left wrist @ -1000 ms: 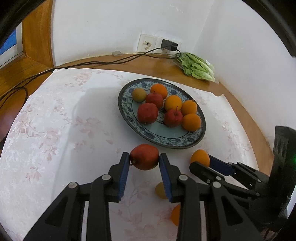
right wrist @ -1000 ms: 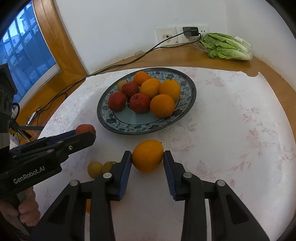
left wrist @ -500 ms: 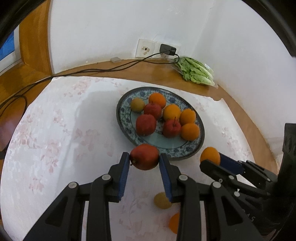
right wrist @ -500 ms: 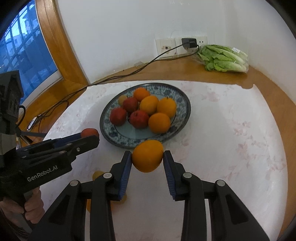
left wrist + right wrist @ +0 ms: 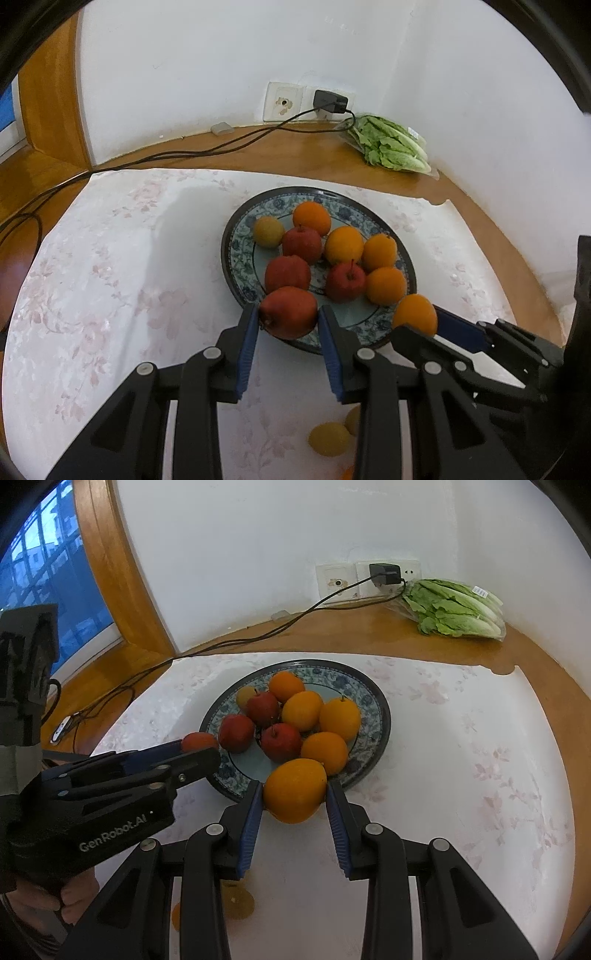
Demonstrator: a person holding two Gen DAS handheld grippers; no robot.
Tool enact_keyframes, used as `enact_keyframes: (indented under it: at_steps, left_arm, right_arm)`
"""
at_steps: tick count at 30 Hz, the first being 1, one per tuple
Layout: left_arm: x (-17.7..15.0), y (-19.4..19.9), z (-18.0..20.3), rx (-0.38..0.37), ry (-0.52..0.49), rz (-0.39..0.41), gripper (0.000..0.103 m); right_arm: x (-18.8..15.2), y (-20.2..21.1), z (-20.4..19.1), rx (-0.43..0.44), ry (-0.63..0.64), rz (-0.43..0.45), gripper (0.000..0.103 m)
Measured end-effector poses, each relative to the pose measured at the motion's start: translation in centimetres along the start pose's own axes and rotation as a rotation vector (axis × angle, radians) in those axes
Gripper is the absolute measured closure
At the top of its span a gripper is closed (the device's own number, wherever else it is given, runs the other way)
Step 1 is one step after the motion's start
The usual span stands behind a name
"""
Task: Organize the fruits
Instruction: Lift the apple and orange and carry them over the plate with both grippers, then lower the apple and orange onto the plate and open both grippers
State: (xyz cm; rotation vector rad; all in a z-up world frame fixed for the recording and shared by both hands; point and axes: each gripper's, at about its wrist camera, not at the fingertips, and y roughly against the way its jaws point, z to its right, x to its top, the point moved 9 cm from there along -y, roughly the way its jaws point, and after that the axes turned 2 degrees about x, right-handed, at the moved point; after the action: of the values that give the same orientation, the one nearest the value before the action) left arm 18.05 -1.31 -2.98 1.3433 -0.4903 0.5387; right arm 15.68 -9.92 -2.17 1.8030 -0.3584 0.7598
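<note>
Window point(image 5: 55, 590) only in right view; both tongs gripping fruit

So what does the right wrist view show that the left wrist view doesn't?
Only the right wrist view: the window, the person's hand under the left gripper, and the right gripper head-on, shut on an orange. Only the left wrist view: the left gripper's red apple gripped head-on, and a yellow fruit on the cloth. Both: the plate, the lettuce, the charger.
</note>
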Motion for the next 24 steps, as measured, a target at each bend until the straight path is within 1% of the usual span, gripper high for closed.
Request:
enact_keyframes:
  at_steps: [5,9,13,18,22,24]
  left_arm:
    - [0.1,-0.8,-0.4,-0.003,0.008,-0.008,0.069]
    - [0.4,-1.1,-0.7,0.021,0.002,0.000,0.069]
    - [0.6,-1.3,-1.0,0.024,0.006,-0.002,0.069]
    - [0.8,-1.5,-0.8,0.040,-0.019,0.002,0.069]
    - [1.1,-1.6,-0.4,0.028,-0.025,0.002,0.068]
    - [1.1,-1.6,-0.2,0.021,-0.028,-0.003,0.062]
  right_arm:
    - [0.0,-0.5,-0.1,-0.003,0.010,-0.004,0.067]
    - [0.0,-0.8,-0.1,-0.009,0.018,-0.007,0.067]
    - [0.0,-1.0,-0.1,-0.004,0.014,-0.006,0.067]
    - [0.1,-1.1,0.0,-0.011,0.021,-0.004,0.067]
    - [0.0,-1.1,0.0,-0.004,0.007,-0.006,0.067]
    - [0.1,-1.1,0.0,0.000,0.010,-0.006,0.065]
